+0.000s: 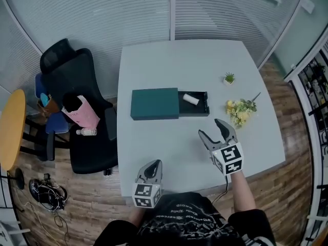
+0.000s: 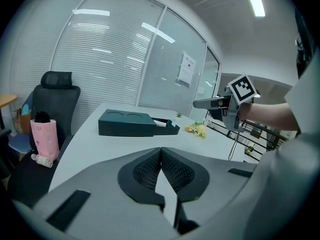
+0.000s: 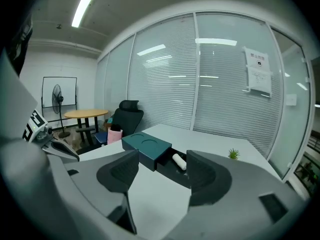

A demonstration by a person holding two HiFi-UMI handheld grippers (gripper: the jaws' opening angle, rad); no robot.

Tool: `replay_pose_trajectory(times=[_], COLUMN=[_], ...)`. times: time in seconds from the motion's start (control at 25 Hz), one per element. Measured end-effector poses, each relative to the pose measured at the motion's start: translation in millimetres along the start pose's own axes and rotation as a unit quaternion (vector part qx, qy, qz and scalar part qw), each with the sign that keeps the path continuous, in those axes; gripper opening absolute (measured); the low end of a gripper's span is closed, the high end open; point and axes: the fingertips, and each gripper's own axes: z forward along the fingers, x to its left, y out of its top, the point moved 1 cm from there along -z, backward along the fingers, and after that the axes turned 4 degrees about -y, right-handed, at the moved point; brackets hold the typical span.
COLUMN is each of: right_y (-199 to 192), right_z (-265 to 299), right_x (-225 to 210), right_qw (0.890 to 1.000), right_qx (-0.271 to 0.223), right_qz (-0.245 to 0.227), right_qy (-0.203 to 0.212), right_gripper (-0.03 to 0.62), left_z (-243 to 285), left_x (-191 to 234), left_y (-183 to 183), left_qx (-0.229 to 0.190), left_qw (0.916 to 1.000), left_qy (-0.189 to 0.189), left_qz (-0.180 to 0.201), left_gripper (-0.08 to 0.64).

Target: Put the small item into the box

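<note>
Head view, nearest the person: the left tongs (image 1: 155, 164) hang at the near edge of the white tabletop (image 1: 169, 147), well short of the box. Left gripper view confirms the left tongs (image 2: 160, 151) are clenched, the pads meeting at the tip with nothing between them.

Further in and to the right, the right tongs (image 1: 209, 127) sit above bare tabletop, pointing toward the box and clear of it. Right gripper view shows the right tongs (image 3: 162, 170) released: the jaws stand wide apart and empty, with the box seen in the gap beyond them.

Mid-tabletop: the dark teal box (image 1: 155, 104) lies flat, and its drawer (image 1: 200, 111) stands out from the right end. The small white roll (image 1: 190, 99) lies inside that open drawer, on its floor. The same is seen in the right gripper view, with the roll (image 3: 179, 161) in the drawer of the box (image 3: 147, 148).

Right of the drawer, apart from it, lies a bunch of yellow flowers (image 1: 240, 110). Beyond that stands a small potted plant (image 1: 229, 78), upright.

Off the tabletop's left side stands a black office chair (image 1: 77, 86) with a pink bag (image 1: 82, 113) on its seat. A round yellow table (image 1: 11, 129) stands further left. Glass partitions with blinds (image 1: 102, 9) close the far side.
</note>
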Motion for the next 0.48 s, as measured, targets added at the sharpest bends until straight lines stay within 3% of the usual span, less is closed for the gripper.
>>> replay_pose_trajectory(times=[0.2, 0.48], right_y=[-26, -64], right_z=[-31, -62], right_x=[18, 46], right_qw=[0.999, 0.994], right_qx=[-0.029, -0.03], right_qz=[0.034, 0.09], right_qy=[-0.029, -0.058], right_gripper=[0.302, 0.301], left_z=[2, -2], left_x=[-11, -10], left_y=[-1, -1], left_qx=[-0.005, -0.014], left_qw=[0.9997, 0.9993], left_qy=[-0.025, -0.035], left_qz=[0.001, 0.004], left_gripper=[0.02, 0.02])
